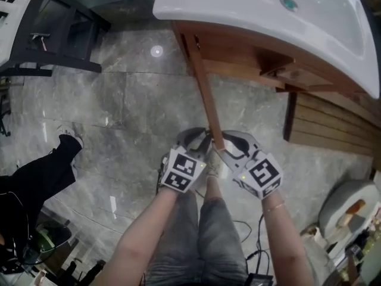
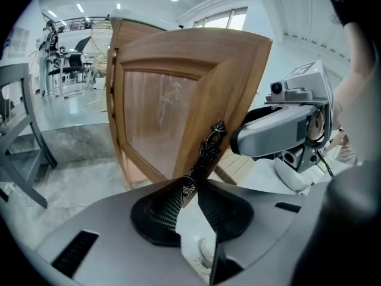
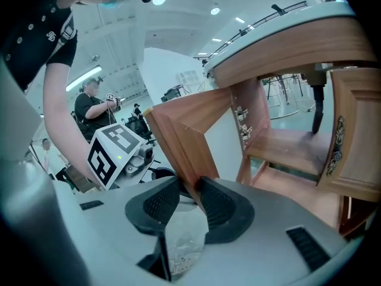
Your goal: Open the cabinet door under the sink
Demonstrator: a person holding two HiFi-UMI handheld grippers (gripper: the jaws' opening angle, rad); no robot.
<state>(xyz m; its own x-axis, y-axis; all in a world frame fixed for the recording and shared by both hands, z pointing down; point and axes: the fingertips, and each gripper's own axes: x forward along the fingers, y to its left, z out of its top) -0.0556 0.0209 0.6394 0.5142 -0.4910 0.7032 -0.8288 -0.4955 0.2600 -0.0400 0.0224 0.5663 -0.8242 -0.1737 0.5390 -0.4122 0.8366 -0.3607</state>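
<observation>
The cabinet door is swung open under the white sink

The door is seen edge-on from above, over the grey floor. Its ornate metal handle is clamped by the left gripper. The door's free edge is grasped between the pads of the right gripper.
</observation>
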